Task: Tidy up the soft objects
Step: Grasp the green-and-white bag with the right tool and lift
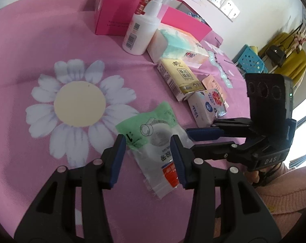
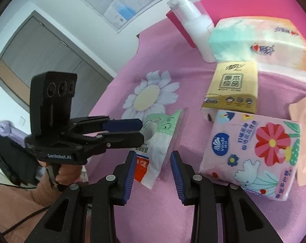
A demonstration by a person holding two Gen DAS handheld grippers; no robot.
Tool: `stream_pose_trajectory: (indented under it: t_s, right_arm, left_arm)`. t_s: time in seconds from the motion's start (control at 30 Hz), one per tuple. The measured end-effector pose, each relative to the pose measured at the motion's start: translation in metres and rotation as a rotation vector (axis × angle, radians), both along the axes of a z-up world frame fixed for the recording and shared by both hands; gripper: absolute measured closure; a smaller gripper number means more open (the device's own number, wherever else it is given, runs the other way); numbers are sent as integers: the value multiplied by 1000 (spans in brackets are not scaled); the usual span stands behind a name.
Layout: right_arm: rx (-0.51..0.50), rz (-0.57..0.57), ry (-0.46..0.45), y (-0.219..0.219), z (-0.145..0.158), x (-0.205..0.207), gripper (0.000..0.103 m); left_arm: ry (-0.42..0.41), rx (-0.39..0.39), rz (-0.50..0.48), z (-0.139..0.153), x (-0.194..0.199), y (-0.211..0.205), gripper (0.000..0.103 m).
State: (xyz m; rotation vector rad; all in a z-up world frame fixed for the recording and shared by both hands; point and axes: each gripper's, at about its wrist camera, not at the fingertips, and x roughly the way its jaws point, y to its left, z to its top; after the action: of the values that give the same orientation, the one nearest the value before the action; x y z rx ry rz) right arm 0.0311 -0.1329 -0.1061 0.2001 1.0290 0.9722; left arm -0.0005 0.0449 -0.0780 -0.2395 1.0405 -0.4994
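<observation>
- While both grippers hover over the pink flower-print cloth (image 1: 31, 46), the left gripper (image 1: 146, 158) stands part open, empty, its jaws astride a flat clear-and-green plastic packet (image 1: 153, 141).
- The right gripper (image 2: 153, 172) is likewise part open and holds nothing, with the packet's end (image 2: 153, 158) between its fingers.
- Just right of it lies a floral soft tissue pack (image 2: 252, 154).
- A yellow tissue pack (image 2: 232, 87) lies beyond.

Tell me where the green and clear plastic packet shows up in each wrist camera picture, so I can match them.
Left wrist view: the plastic packet lies low centre, between the left gripper's fingers.
Right wrist view: the same packet lies centre, ahead of the right gripper.
Shared landmark: the daisy print on the pink cloth, just beyond the packet.
</observation>
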Motion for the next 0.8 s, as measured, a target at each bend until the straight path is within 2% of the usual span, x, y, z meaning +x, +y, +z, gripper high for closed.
stream_pose_trajectory:
  t_s: [0.13,0.23,0.37,0.53,0.63,0.8]
  right_arm:
    - [47,39,23,3,1,0,67]
    - [33,41,8,10,1,-2,69]
    - [58,17,25,5,0,4,88]
    - [59,14,-14,4,5,0,90]
    - [87,11,-27,-2,12,-2,92]
    - [118,-9,-54,-12,25,-2,94]
  left_arm:
    - [4,-40,-4,-2,0,1,56]
    - [7,-48,1,-2,0,3,56]
    - [-2,-60,15,1,0,9,56]
    - [-27,-88,27,8,-5,19,56]
    - [-42,-101,9,12,-9,18,48]
    - [-53,-127,-46,15,-10,7,47]
